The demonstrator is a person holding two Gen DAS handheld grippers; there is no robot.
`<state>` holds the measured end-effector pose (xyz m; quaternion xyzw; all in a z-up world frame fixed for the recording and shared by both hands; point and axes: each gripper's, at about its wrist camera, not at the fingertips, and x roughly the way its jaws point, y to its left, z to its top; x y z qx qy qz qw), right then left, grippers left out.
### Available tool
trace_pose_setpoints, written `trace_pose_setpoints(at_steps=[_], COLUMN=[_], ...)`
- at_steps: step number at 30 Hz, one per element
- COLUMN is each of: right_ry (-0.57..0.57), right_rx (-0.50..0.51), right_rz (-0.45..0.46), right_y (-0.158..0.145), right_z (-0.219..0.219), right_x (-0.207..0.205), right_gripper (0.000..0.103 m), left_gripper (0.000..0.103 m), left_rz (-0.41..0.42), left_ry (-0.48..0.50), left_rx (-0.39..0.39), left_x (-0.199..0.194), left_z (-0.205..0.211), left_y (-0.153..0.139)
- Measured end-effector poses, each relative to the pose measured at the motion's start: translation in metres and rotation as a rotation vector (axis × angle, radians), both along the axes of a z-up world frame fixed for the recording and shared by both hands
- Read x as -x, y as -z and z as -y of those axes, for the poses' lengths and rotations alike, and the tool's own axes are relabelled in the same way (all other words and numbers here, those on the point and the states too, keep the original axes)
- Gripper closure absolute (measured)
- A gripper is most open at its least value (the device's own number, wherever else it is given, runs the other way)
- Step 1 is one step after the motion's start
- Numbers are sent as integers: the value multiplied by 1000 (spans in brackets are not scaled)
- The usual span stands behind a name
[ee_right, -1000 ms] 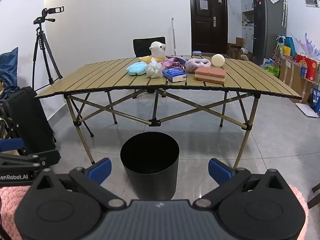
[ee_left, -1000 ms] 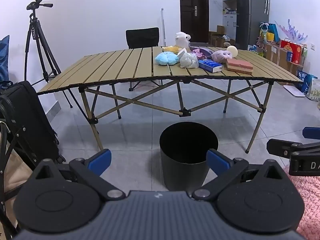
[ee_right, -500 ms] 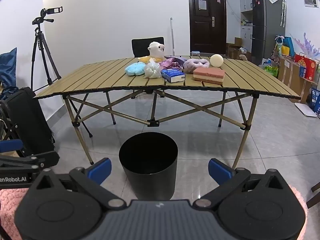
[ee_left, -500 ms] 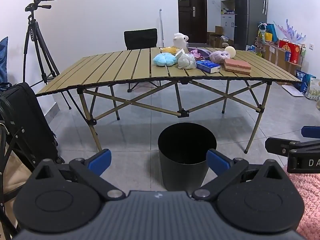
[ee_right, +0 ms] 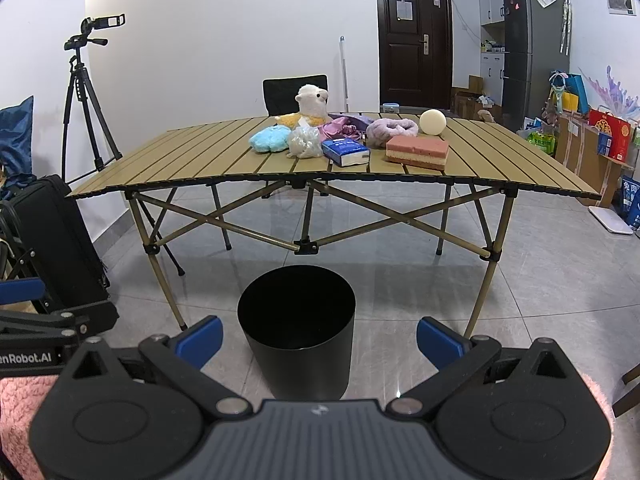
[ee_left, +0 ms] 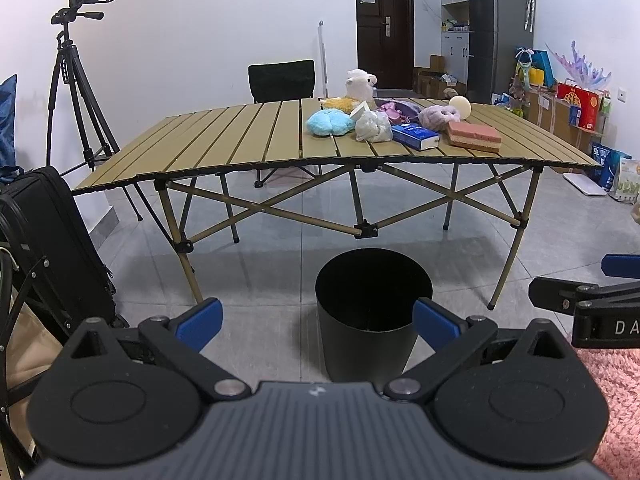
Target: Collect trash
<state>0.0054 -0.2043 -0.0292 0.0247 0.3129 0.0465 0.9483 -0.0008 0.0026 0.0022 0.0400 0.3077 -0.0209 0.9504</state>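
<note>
Hovering low, left claw (ee_left: 317, 315) and right claw (ee_right: 319, 336) both spread wide, empty, black bin (ee_right: 296, 330) on floor before the bench (ee_right: 224, 160), crumpled bag (ee_right: 305, 142) amid toys on it.

On the right gripper (ee_left: 576, 300), seen at the edge of the left wrist view, white letters "DA" stand on its black body, cut off by the frame. On the left gripper (ee_right: 52, 332), seen in the right wrist view, the white print reads "enRobot.AI", its start cut off. The blue bag (ee_right: 629, 200) on the floor at far right bears white Chinese characters, "免" on top; the rest is unclear.
</note>
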Motion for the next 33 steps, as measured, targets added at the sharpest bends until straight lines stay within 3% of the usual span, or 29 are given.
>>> trace_pose_setpoints(at_steps=[33], right_ry=[-8], right_rx=[0], right_rz=[2], right_y=[-2], right_z=[-2], right_x=[0], right_gripper=[0], left_gripper=[0], left_rz=[15], left_ry=[3], left_rx=[-1], left_x=[1], left_z=[0], left_y=[-2])
